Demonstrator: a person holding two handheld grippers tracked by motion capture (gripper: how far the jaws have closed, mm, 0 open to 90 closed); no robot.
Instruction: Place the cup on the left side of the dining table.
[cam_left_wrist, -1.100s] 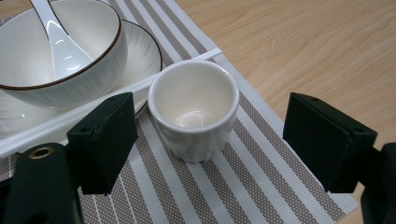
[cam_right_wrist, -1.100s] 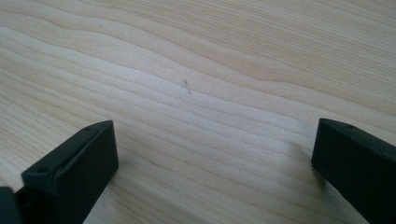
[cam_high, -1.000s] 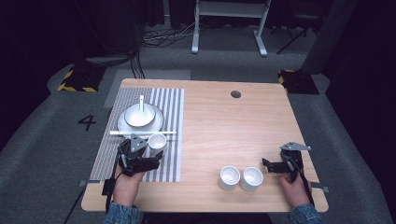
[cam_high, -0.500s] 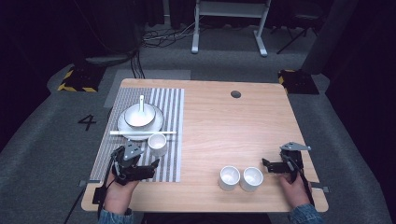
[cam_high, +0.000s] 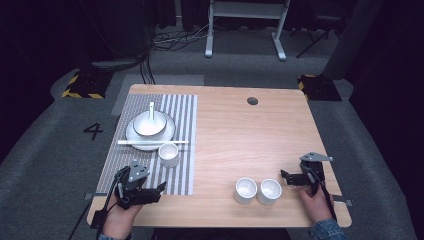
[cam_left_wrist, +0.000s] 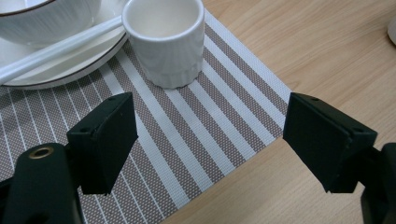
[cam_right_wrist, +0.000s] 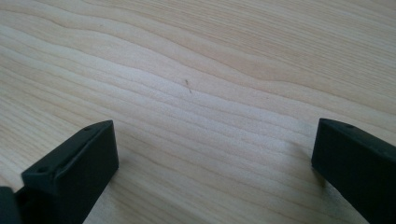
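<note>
A white cup (cam_high: 168, 154) (cam_left_wrist: 164, 41) stands on the striped placemat (cam_high: 177, 125) (cam_left_wrist: 201, 140), beside a plate (cam_high: 142, 141) carrying a bowl (cam_high: 148, 123), a spoon (cam_high: 151, 109) and chopsticks (cam_high: 150, 142). My left gripper (cam_high: 161, 188) (cam_left_wrist: 205, 140) is open over the mat's near right corner, short of the cup, with nothing between its jaws. Two more white cups (cam_high: 246, 190) (cam_high: 269, 191) stand side by side near the front edge. My right gripper (cam_high: 284, 176) (cam_right_wrist: 215, 168) is open just right of them, over bare wood.
The wooden table (cam_high: 240, 140) has a round cable hole (cam_high: 252, 101) at the back. A metal stand (cam_high: 245, 25) is on the floor behind the table, and yellow-black striped blocks (cam_high: 80, 85) lie at both far corners.
My left gripper has drawn back toward the front edge and away from the cup on the mat. The right gripper has stayed put.
</note>
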